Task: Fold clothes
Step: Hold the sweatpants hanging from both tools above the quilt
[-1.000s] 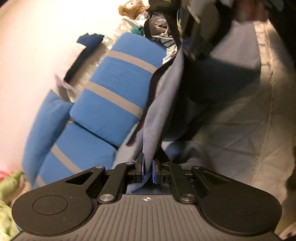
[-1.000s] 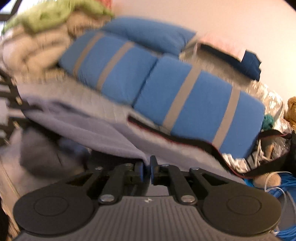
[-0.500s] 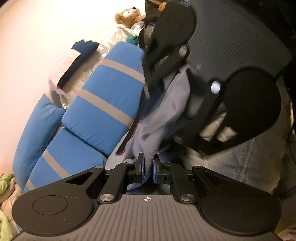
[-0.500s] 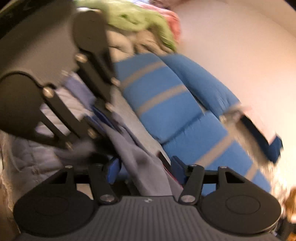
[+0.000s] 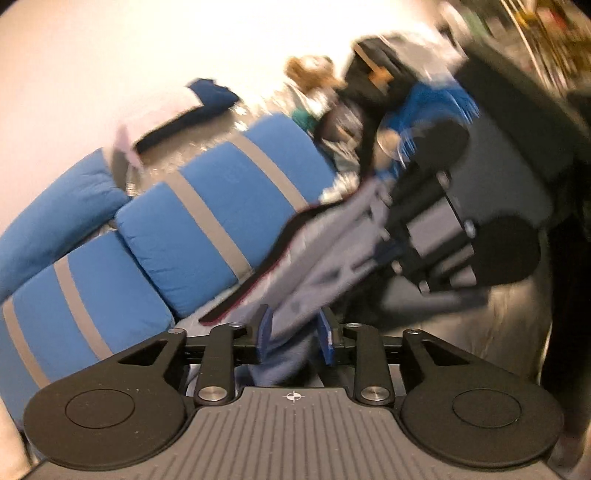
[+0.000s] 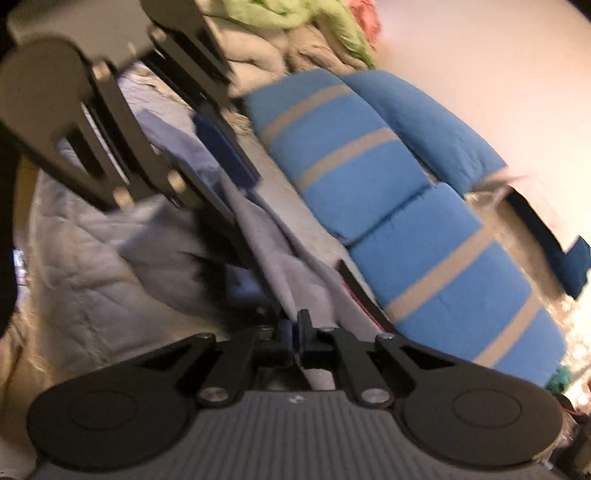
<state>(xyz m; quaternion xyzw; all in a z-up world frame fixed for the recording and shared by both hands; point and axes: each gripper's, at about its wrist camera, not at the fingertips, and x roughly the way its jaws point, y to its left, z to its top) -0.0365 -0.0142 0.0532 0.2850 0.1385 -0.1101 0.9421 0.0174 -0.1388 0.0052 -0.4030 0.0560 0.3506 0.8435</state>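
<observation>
A grey fleece garment (image 5: 306, 251) with a dark red-edged trim hangs stretched between my two grippers above the bed. In the left wrist view my left gripper (image 5: 295, 332) has its jaws opening; the blue pads stand apart, with the cloth loose between them. My right gripper (image 5: 384, 240) faces it from the upper right, holding the cloth's far end. In the right wrist view my right gripper (image 6: 295, 332) is closing, its pads pinched on the garment (image 6: 280, 266). The left gripper (image 6: 229, 184) shows blurred at the upper left.
Blue cushions with grey stripes (image 5: 207, 221) (image 6: 369, 177) line the wall behind the bed. A pale quilted bedspread (image 6: 85, 266) lies below. A pile of green and beige clothes (image 6: 288, 14) sits at one end, a teddy bear (image 5: 310, 70) and dark bags at the other.
The right gripper, open around the cloth half a second ago, has closed on it. The left jaws, then pinched on the cloth, have parted. Both views have rolled.
</observation>
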